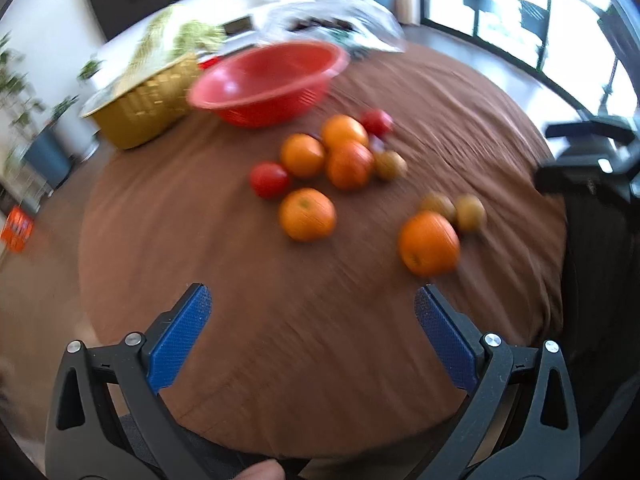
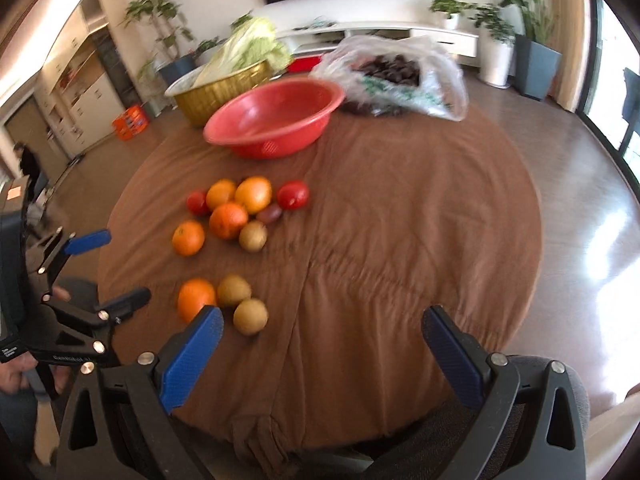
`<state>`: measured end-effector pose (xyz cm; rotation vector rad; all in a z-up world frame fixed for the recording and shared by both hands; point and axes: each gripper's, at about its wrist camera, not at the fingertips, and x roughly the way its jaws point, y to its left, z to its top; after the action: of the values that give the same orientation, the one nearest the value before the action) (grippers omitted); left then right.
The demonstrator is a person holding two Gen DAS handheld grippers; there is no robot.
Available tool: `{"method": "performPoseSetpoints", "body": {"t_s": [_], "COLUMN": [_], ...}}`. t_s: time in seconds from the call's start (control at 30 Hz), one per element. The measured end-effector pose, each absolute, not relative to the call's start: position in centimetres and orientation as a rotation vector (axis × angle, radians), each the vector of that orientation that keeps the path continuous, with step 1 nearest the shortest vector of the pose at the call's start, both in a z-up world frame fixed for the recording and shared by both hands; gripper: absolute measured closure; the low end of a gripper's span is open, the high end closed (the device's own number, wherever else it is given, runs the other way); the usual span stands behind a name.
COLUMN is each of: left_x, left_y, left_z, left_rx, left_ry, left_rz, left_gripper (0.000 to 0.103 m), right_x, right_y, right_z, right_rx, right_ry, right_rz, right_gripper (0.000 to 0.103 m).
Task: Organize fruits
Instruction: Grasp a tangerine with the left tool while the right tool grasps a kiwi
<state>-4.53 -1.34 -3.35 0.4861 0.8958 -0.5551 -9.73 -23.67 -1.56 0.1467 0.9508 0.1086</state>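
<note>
Loose fruit lies on a round table under a brown cloth [image 2: 400, 240]: several oranges, among them a near orange [image 1: 429, 243] [image 2: 196, 298], two red tomatoes [image 1: 269, 179] [image 2: 293, 195], and brown kiwis [image 1: 470, 213] [image 2: 250, 316]. Behind the fruit stands an empty red bowl [image 1: 269, 80] [image 2: 276, 116]. My left gripper [image 1: 313, 304] hovers open over the near edge of the table, short of the fruit. At the front edge my right gripper [image 2: 322, 322] is open too, its left finger just in front of the near orange. The left gripper [image 2: 108, 266] also appears at the left of the right wrist view.
A gold basket [image 1: 144, 108] [image 2: 224, 90] with leafy greens sits left of the bowl. Behind the bowl lies a clear plastic bag [image 2: 396, 76] of dark fruit. A chair back [image 1: 592, 184] stands at the table's right. The right half of the cloth holds no objects.
</note>
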Motion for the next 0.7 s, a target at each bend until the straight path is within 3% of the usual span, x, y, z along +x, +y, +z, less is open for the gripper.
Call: {"method": "performPoseSetpoints", "body": {"t_s": [0.17, 0.37, 0.7], "left_x": [-4.4, -3.6, -2.2], "left_y": [-1.1, -1.4, -0.4], "left_z": [-2.9, -2.6, -3.7], "left_rx": [0.519, 0.512, 0.508], "left_ry": [0.847, 0.822, 0.85], "left_rz": [-0.594, -0.708, -0.725], "left_gripper": [0.0, 0.0, 0.0], "right_x": [-9.2, -7.6, -4.8], "right_y": [-21.2, -19.3, -18.9], "right_z": [-1.9, -4.2, -5.6], "right_rx": [0.041, -0.087, -0.108], "right_ry": [0.949, 1.075, 1.121], "right_rz": [0.249, 0.354, 0.406], "right_gripper": [0.015, 0.046, 0.064]}}
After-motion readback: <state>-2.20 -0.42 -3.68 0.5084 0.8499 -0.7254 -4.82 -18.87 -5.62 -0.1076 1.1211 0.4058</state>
